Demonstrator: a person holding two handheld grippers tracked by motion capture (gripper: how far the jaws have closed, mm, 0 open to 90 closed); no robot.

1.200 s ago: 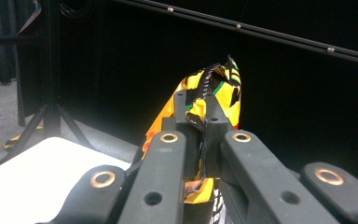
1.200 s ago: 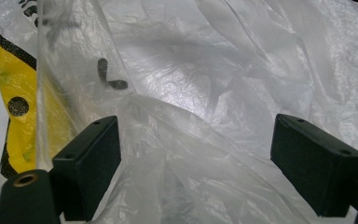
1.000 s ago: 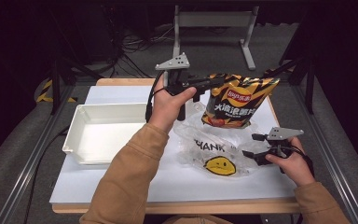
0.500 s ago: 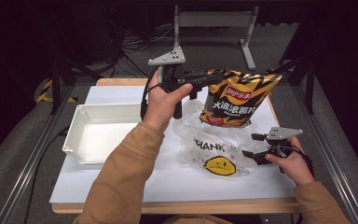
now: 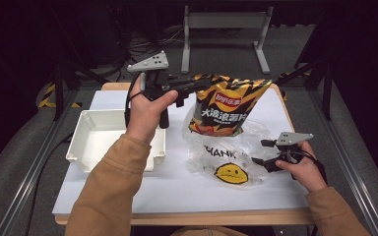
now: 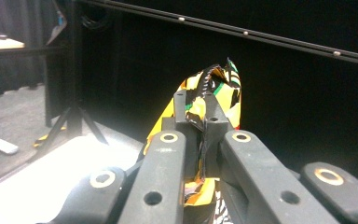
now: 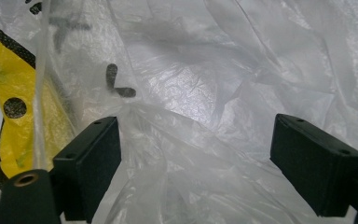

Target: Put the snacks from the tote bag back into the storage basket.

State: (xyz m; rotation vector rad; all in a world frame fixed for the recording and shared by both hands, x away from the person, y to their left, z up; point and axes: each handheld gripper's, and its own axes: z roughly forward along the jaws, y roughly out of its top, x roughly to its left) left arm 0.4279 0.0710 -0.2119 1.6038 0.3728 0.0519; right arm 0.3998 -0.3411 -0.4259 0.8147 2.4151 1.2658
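A yellow and black chip bag (image 5: 229, 105) hangs upright over the back of the white table, its lower end at the mouth of a clear plastic bag (image 5: 226, 157) printed with "THANK" and a yellow face. My left gripper (image 5: 203, 82) is shut on the chip bag's top left corner. The left gripper view has the jaws (image 6: 203, 119) pinched together on the bag's crimped top edge (image 6: 223, 88). My right gripper (image 5: 265, 152) stands open at the plastic bag's right edge. In the right gripper view, crumpled film (image 7: 191, 70) lies between the open gripper's (image 7: 200, 149) pads.
A white rectangular tray (image 5: 81, 142) sits on the table's left half, under my left forearm. The white table top (image 5: 177, 189) ends at a wooden front edge. A metal stand (image 5: 224, 29) rises behind the table, and dark frame rails run along both sides.
My left gripper has carried the chip bag leftward and a little up. The right gripper has stayed at the plastic bag's edge.
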